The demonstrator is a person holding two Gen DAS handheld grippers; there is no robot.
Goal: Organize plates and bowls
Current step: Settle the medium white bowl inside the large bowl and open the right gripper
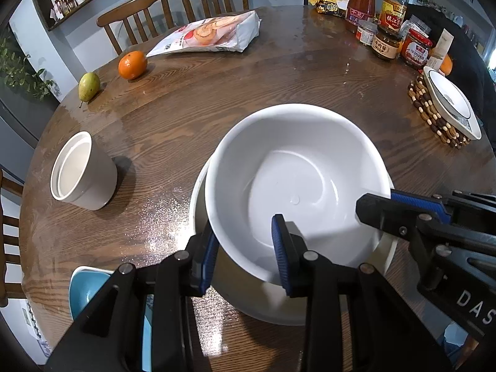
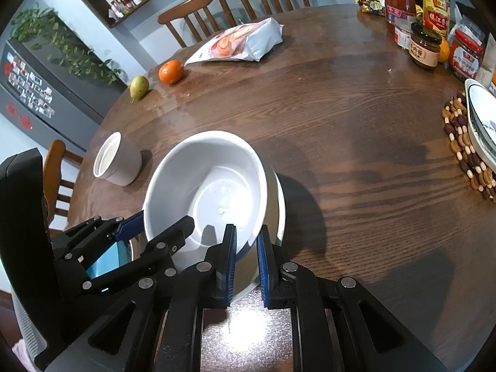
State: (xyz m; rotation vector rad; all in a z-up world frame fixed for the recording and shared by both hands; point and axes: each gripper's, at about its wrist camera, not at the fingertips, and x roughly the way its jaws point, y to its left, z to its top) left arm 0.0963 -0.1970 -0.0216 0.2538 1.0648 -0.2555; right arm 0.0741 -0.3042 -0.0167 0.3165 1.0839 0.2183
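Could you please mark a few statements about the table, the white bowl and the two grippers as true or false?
1. The white bowl sits inside another dish. True.
2. The right gripper has its jaws on the bowl's rim. True.
3. The orange lies in the bowl. False; it rests on the table, beside the pear.
4. The white cup lies tipped over. False; it stands upright.
5. The left gripper straddles the bowl's rim. True.
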